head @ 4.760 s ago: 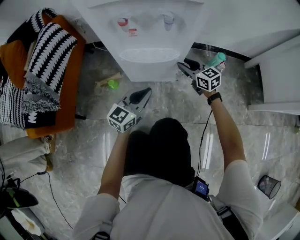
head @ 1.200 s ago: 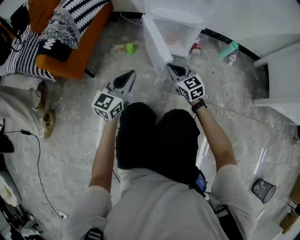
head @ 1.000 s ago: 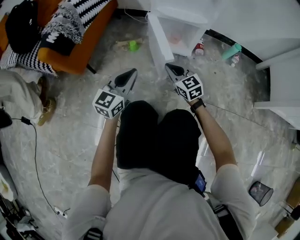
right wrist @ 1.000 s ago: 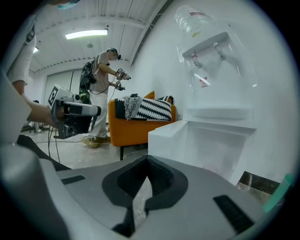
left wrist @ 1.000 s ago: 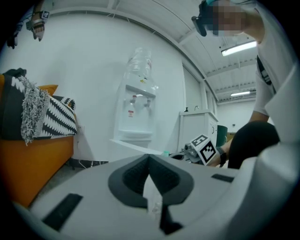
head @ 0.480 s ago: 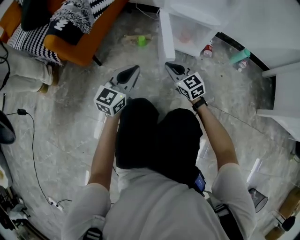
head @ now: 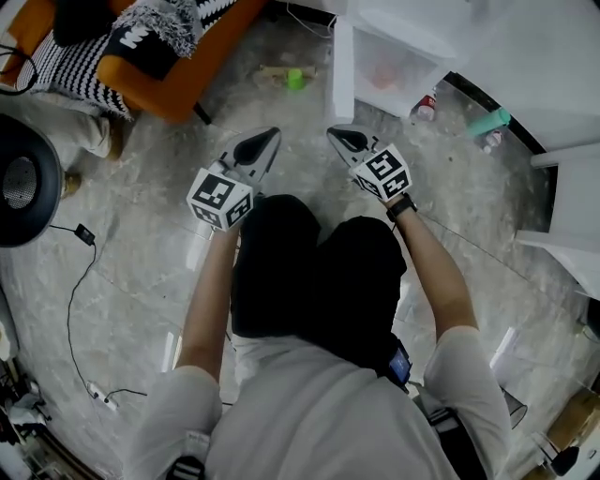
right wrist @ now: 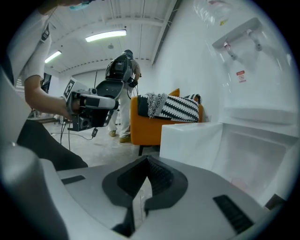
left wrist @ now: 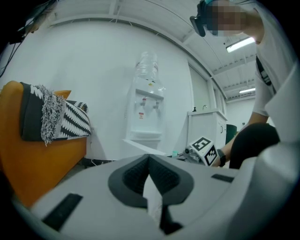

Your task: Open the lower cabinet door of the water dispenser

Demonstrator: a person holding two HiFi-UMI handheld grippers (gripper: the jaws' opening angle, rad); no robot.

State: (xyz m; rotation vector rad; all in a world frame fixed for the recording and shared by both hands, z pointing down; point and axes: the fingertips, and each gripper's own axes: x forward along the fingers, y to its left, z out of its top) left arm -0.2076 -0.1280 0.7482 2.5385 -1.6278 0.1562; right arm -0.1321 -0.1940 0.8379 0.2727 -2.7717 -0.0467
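Now that the lower cabinet door (head: pixel 342 61) of the water dispenser (left wrist: pixel 146 112) hangs wide open, the person has backed off. Left tool (head: pixel 270 137) & right tool (head: pixel 335 136) are both closed, empty. Job looks done.

The white floor-standing water dispenser (head: pixel 412 42) stands at the far side against the wall. Its white lower cabinet door (head: pixel 343 61) juts from the dispenser's left edge toward the person, with the compartment open to the door's right. Left of the dispenser sits an orange upholstered sofa (head: pixel 173 80) with a black-and-white zigzag blanket (head: pixel 150 28) on it. A small green object (head: pixel 296 79) lies on the floor between the sofa and the dispenser. Just right of the dispenser, on the floor, are a red-and-white can (head: pixel 427 103) and a teal plastic bottle (head: pixel 489 122), and farther right a white cabinet (head: pixel 572 202). In front of the dispenser, clear of the door, the left gripper (head: pixel 272 134) and the right gripper (head: pixel 333 134) are side by side.
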